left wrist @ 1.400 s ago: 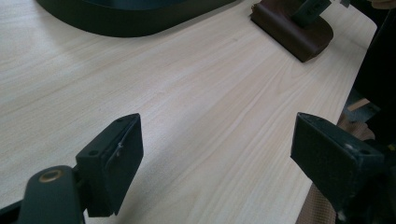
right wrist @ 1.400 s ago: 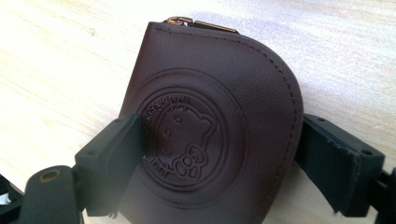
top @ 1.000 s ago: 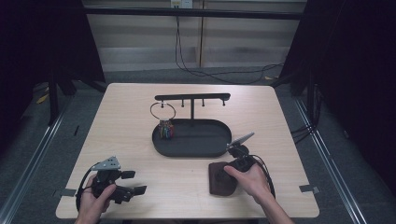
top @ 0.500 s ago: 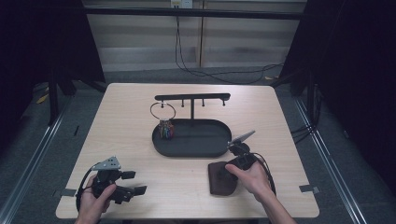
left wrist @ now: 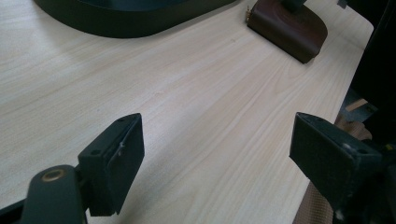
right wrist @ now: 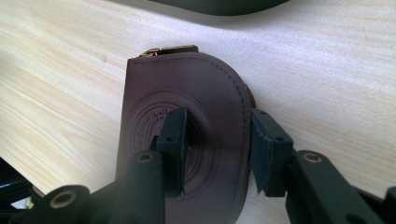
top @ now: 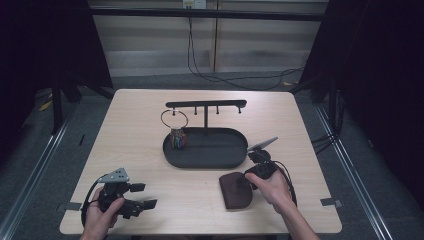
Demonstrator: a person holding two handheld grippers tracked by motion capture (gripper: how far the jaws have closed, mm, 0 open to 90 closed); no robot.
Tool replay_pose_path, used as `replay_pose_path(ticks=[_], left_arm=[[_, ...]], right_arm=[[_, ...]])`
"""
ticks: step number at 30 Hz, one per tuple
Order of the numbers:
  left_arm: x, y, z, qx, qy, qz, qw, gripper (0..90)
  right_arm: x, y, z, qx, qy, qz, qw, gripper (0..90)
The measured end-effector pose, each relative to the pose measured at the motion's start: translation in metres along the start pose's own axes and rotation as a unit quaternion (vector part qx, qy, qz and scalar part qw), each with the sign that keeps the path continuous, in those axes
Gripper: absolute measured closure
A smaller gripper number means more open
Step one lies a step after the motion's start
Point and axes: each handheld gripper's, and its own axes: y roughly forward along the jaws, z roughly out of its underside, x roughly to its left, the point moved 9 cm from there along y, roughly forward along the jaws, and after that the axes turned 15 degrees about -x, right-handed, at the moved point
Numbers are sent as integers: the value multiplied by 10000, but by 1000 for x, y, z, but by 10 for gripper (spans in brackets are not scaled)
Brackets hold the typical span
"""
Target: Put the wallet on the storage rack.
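At the bottom of the right gripper view, the right gripper (right wrist: 217, 151) straddles the curved edge of the brown pouch (right wrist: 182, 121), one jaw on its embossed face and the other just off the rim on the table; the jaws are part-closed but I cannot tell whether they pinch the leather yet. In the high view the pouch (top: 236, 190) lies flat at lower centre-right. To grip well, I judge the outer jaw should slide under the edge before squeezing, then lift level. At lower left, the left gripper (top: 131, 199) rests idle with jaws spread wide. Farther up, the oval tray (top: 207, 161) with its rack (top: 206, 104) and key ring (top: 175, 125) sits mid-table.
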Motion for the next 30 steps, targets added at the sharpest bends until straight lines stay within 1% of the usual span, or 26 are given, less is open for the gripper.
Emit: replay_pose_path(ticks=[2,3,6,8,9,10,12,16,17,18,20,21,23,30], left_arm=[[0,0,0,8,-4,7,10000,179],[0,0,0,10,5,10,10000,179],[0,0,0,21,14,3,10000,179],[0,0,0,21,10,1,10000,179],[0,0,0,22,19,-9,10000,179],[1,0,0,24,19,-17,10000,179],[1,0,1,27,-4,-23,10000,179],[1,1,1,28,-17,-28,10000,179],[1,1,1,19,-21,-26,10000,179],[1,1,1,17,-28,-28,10000,179],[1,1,1,40,-16,-33,10000,179],[1,1,1,40,-14,-39,10000,179],[1,1,1,34,-21,-47,10000,179],[2,1,1,42,-29,-66,10000,179]], right_arm=[[0,-1,-1,-42,4,9,10000,636],[1,-2,-2,-44,19,-25,10000,639],[2,-2,-2,-50,-15,16,10000,641],[3,-4,-3,-82,-31,16,10000,695],[3,-6,-6,-139,-3,-36,9999,730],[4,-8,-8,-164,-1,-89,9998,733],[5,-10,-8,-174,-32,-18,9998,735],[7,-11,-9,-185,-26,-57,9998,744],[8,-11,-9,-190,-59,-58,9998,746],[8,-12,-10,-196,-58,-49,9998,759],[11,-16,-14,-280,-47,-175,9994,799],[12,-18,-15,-271,-77,-176,9994,800],[12,-19,-17,-228,-175,-92,9995,802],[16,-21,-18,-146,-257,-70,9995,813]])
